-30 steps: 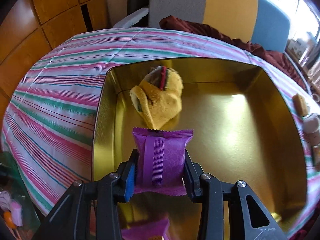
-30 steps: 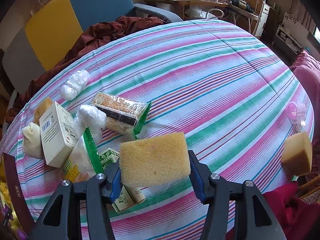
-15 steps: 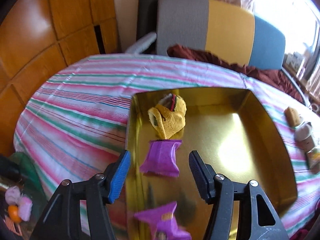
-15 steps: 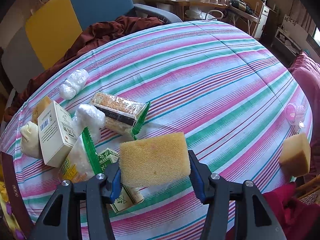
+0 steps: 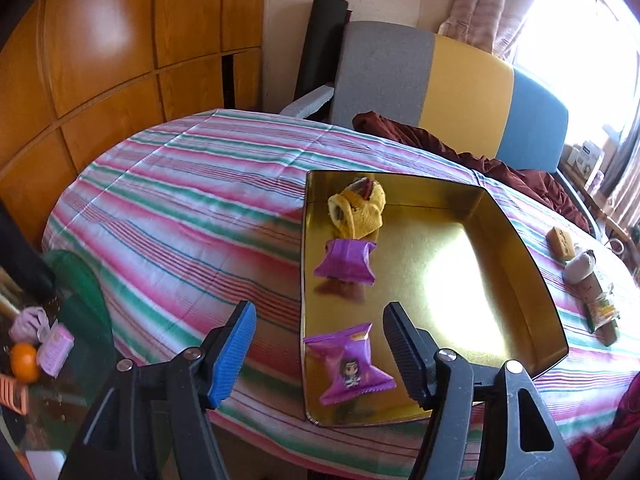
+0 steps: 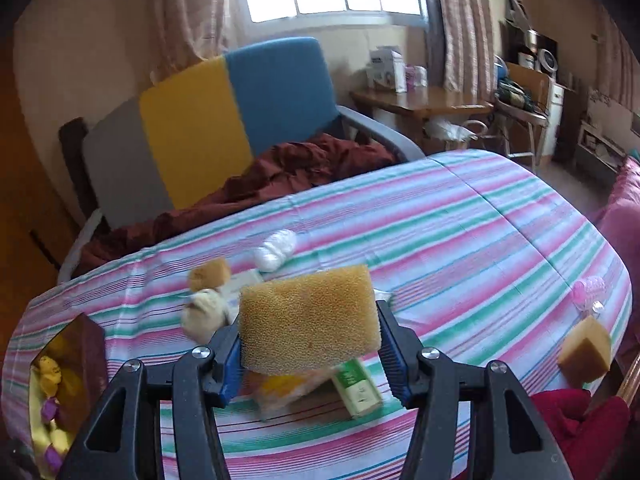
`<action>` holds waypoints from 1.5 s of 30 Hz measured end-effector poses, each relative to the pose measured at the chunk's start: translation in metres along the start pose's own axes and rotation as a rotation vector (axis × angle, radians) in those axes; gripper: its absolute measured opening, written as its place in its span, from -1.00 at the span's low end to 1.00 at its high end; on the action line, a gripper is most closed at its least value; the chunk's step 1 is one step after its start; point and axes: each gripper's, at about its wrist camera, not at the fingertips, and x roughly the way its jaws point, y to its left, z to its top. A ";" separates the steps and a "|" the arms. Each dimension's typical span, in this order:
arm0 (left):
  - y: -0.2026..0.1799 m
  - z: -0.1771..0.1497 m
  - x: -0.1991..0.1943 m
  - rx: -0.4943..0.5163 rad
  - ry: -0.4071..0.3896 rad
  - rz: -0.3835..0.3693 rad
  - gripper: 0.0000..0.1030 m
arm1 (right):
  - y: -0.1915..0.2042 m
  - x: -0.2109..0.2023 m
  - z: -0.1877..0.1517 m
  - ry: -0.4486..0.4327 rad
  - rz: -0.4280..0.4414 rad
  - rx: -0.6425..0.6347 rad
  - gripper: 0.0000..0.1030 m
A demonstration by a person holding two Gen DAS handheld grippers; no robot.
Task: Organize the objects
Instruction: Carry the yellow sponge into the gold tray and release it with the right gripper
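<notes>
My left claw hung wide apart and held nothing, its ribbed blue and black pads spread above the near left corner of a shallow gold tin. The tin was glossy metal with angled corners, and it sat on a bed covered in pink, green and white striped cloth. Along the tin's left wall lay three things in a row: a crumpled yellow sock at the far corner, a shiny purple packet just beside it, and a second purple packet at the near corner, printed with a cartoon figure.

My right claw was closed on a coarse, porous yellow sponge, a rounded block pinched at both ends above the bed. Below it lay a loose cluster of wrapped packets and a green-and-white box. Another sponge block sat at the bed's right edge.
</notes>
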 end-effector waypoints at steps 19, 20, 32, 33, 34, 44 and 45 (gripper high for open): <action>0.057 -0.016 -0.019 -0.138 -0.028 0.015 0.37 | 0.371 0.077 -0.147 0.516 0.485 -0.486 0.16; 0.060 -0.016 -0.018 -0.147 -0.026 0.013 0.38 | 0.381 0.081 -0.154 0.539 0.483 -0.493 0.16; 0.060 -0.017 -0.016 -0.150 -0.024 0.000 0.39 | 0.389 0.077 -0.163 0.650 0.706 -0.362 0.75; 0.058 -0.017 -0.017 -0.147 -0.026 0.000 0.39 | 0.383 0.073 -0.160 0.639 0.712 -0.354 0.75; 0.056 -0.017 -0.017 -0.141 -0.027 0.000 0.41 | 0.377 0.069 -0.156 0.624 0.715 -0.351 0.75; 0.026 -0.017 -0.027 -0.071 -0.044 -0.028 0.42 | 0.318 0.049 -0.133 0.518 0.654 -0.309 0.75; 0.021 -0.017 -0.027 -0.059 -0.043 -0.032 0.42 | 0.311 0.046 -0.130 0.503 0.643 -0.308 0.75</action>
